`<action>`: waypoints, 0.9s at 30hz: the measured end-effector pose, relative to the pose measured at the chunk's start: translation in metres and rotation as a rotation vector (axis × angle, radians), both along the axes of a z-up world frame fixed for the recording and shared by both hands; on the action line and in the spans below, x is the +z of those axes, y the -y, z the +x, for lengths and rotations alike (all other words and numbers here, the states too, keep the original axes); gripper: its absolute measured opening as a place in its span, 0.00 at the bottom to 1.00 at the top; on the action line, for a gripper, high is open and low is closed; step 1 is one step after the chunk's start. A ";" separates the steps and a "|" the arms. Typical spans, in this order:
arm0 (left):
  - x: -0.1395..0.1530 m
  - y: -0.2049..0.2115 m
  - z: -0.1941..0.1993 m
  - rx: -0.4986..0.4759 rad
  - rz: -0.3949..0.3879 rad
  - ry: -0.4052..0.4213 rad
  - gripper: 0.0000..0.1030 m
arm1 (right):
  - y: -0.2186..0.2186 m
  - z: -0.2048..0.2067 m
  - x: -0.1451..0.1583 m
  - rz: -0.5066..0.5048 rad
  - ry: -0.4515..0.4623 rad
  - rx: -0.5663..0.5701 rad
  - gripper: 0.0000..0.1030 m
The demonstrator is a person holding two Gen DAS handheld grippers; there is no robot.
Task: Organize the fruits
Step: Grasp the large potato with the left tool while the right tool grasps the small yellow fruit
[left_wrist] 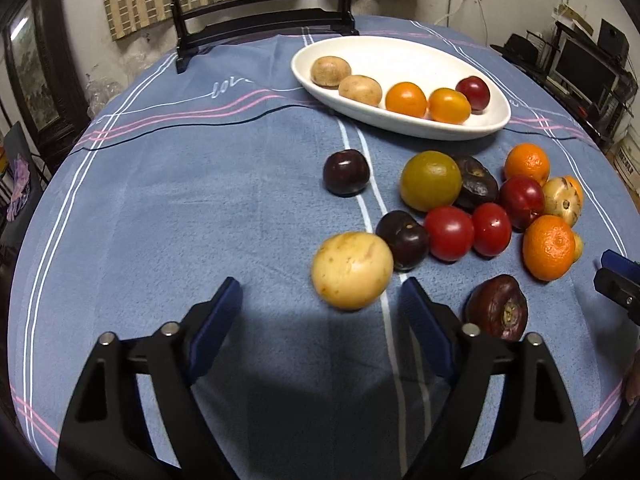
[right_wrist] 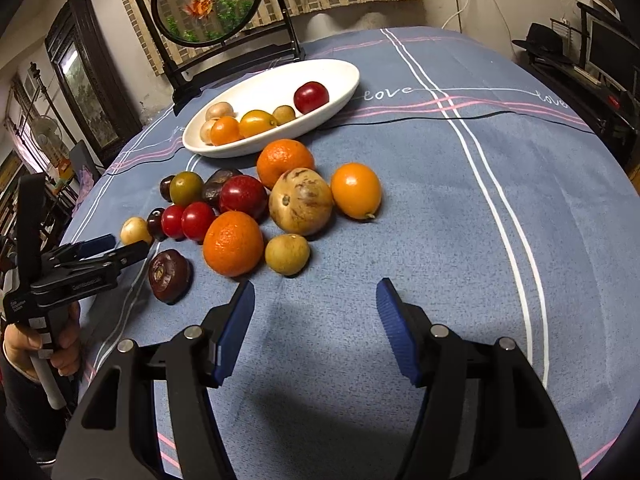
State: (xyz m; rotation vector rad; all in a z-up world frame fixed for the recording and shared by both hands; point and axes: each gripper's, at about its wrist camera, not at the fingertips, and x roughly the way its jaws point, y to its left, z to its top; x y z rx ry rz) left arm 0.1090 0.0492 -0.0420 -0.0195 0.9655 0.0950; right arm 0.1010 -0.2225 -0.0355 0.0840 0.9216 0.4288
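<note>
A white oval dish point(left_wrist: 492, 124) at the back holds a row of several fruits: pale ones, orange ones and a red plum point(left_wrist: 473, 92). A pile of loose fruit lies on the blue cloth in front of it. My left gripper point(left_wrist: 320, 300) is open and empty just behind a pale yellow fruit point(left_wrist: 352, 270). A dark purple fruit point(left_wrist: 497, 307) lies right of it. My right gripper point(right_wrist: 316, 300) is open and empty, just short of an orange mandarin point(right_wrist: 233, 243) and a small tan fruit point(right_wrist: 287, 254). The dish point(right_wrist: 344, 88) also shows in the right wrist view.
A round framed fish screen point(right_wrist: 208, 0) on a black stand sits behind the dish. A lone dark plum point(left_wrist: 346, 172) lies left of the pile. The left gripper point(right_wrist: 100, 254) shows at the left edge of the right wrist view. Dark furniture surrounds the round table.
</note>
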 end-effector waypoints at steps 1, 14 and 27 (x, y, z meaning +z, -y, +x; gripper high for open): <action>-0.002 0.001 0.003 -0.003 0.003 -0.008 0.74 | -0.001 0.000 0.000 -0.008 0.001 0.004 0.62; -0.001 0.009 -0.006 -0.070 -0.048 0.021 0.38 | -0.022 0.006 -0.004 -0.094 0.005 0.051 0.62; -0.003 0.008 -0.007 -0.071 -0.047 0.019 0.38 | -0.054 0.035 -0.011 -0.270 0.039 0.100 0.37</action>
